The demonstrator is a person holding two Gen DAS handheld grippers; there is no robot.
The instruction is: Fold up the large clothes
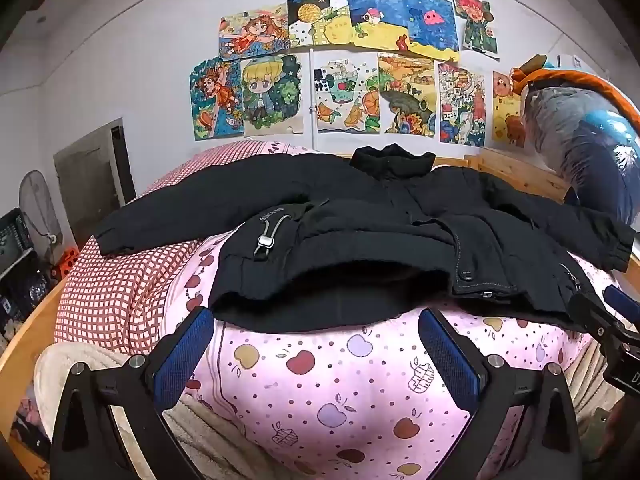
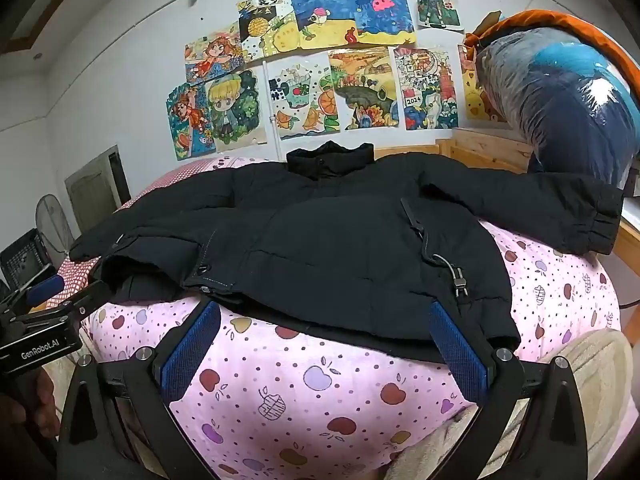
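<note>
A black jacket point(image 1: 360, 216) is lying spread across the bed point(image 1: 320, 380), collar at twelve o'clock toward the wall of drawings point(image 1: 344, 64), sleeves reaching out to nine and three o'clock. The left gripper point(image 1: 316, 344) is hovering just short of the hem at six o'clock, jaws standing wide apart and gripping nothing. The right gripper point(image 2: 326, 338) is waiting beside it at the hem's other end, jaws likewise wide apart and empty. A plastic-wrapped bundle point(image 2: 568, 112) is sitting at two o'clock.
</note>
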